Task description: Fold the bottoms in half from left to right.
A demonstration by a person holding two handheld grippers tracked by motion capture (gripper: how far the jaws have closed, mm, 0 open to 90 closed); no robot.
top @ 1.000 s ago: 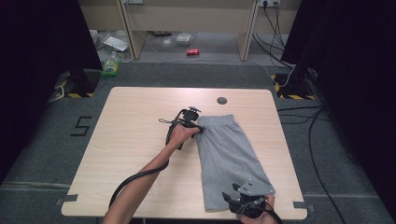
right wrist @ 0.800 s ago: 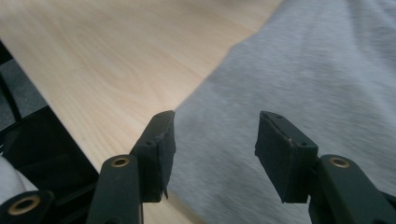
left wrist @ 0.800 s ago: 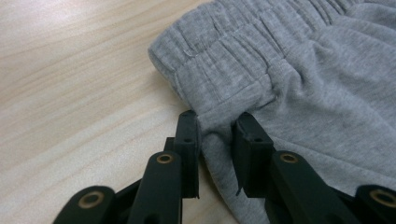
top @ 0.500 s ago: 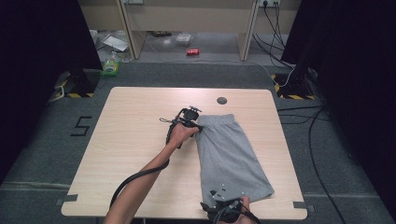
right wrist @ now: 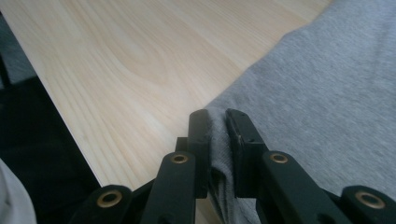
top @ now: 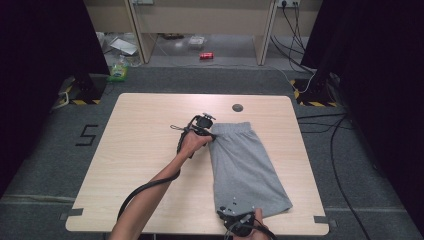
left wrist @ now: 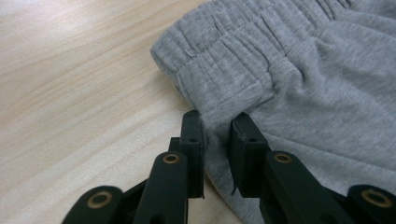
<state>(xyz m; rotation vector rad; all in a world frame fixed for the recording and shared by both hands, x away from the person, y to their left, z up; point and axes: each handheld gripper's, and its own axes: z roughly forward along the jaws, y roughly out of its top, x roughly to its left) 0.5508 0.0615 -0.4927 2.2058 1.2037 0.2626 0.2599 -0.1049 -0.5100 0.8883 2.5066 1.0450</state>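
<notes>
On the wood table (top: pixel 150 150), grey shorts (top: pixel 245 170) lay right of centre w/ left gripper (left wrist: pixel 215 140) pinching the waistband's far-left corner, and right gripper (right wrist: pixel 217 135), shifted left, had just closed on the near-left hem, so prob. ready to lift/fold.

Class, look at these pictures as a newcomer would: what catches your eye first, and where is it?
First, the grey shorts lying folded lengthwise on the right half of the pale wooden table. Next, the two black grippers pinching their left edge: the left gripper just below the gathered waistband at the far end, the right gripper on the hem corner by the table's near edge, its jaws having just closed on the cloth.
</notes>
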